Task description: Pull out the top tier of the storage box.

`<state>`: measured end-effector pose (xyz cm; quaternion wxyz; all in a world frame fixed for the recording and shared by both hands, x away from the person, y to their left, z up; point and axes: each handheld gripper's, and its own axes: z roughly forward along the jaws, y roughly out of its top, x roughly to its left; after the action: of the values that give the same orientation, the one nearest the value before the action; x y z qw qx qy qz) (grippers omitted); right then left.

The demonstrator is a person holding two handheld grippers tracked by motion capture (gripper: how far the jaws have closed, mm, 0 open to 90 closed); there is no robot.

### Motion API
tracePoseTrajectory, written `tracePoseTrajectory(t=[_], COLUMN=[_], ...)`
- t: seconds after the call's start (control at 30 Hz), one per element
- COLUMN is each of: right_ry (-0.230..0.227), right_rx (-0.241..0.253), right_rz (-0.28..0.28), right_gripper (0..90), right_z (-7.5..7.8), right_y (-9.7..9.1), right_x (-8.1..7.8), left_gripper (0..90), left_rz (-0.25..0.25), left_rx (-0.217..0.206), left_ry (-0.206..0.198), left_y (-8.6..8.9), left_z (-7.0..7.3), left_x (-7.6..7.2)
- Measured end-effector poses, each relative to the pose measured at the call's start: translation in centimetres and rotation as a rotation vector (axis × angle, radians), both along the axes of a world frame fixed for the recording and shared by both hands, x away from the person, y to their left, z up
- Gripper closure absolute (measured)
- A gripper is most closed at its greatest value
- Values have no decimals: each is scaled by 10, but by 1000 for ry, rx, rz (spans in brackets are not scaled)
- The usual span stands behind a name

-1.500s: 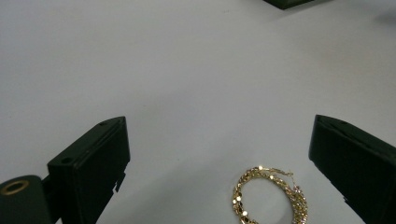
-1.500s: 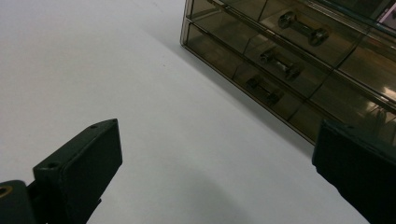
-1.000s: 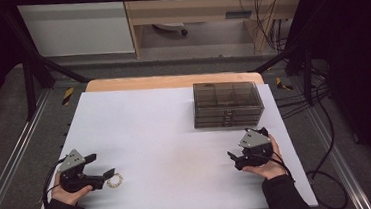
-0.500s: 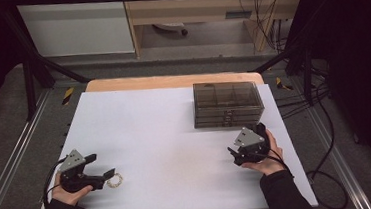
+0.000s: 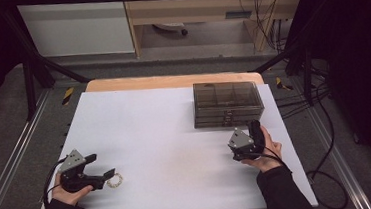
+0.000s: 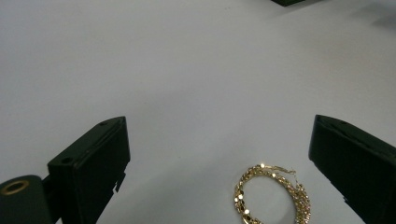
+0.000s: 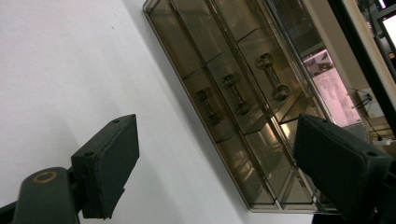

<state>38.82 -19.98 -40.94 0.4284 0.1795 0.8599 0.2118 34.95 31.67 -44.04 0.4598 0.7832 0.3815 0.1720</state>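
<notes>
- The black left gripper, at seven o'clock on the white table, has its jaws spread wide and grasps nothing.
- The gold beaded chain bracelet lies flat on the table between those jaws, nearer the right one, touching neither.
- The black right gripper, at four o'clock, is released; its jaws have just been closing on nothing.
- It faces the smoky transparent plastic drawer box at two o'clock, whose drawers are shut.

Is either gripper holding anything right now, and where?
Nothing is held: left gripper stands open around the gold chain bracelet; right gripper open, facing the smoky plastic drawer box.
</notes>
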Motion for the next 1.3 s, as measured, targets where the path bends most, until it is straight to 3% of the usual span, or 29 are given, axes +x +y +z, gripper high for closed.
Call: tracePoseTrajectory(t=[0.47,0.5,1.07,1.3], right_ry=[-111,-124,-228,-261], right_rx=[-139,-167,-263,-280], right_rz=[33,29,26,18], right_gripper=[231,245,366,418], right_z=[-2,-3,-10,-13], right_y=[7,6,7,8], right_x=[9,11,21,25], left_gripper=[51,51,51,51], left_rz=[0,0,0,0], left_rx=[2,3,8,8], left_ry=[1,1,4,4], left_y=[0,-1,-1,-1], left_z=[0,-1,-1,-2], left_x=[0,0,0,0])
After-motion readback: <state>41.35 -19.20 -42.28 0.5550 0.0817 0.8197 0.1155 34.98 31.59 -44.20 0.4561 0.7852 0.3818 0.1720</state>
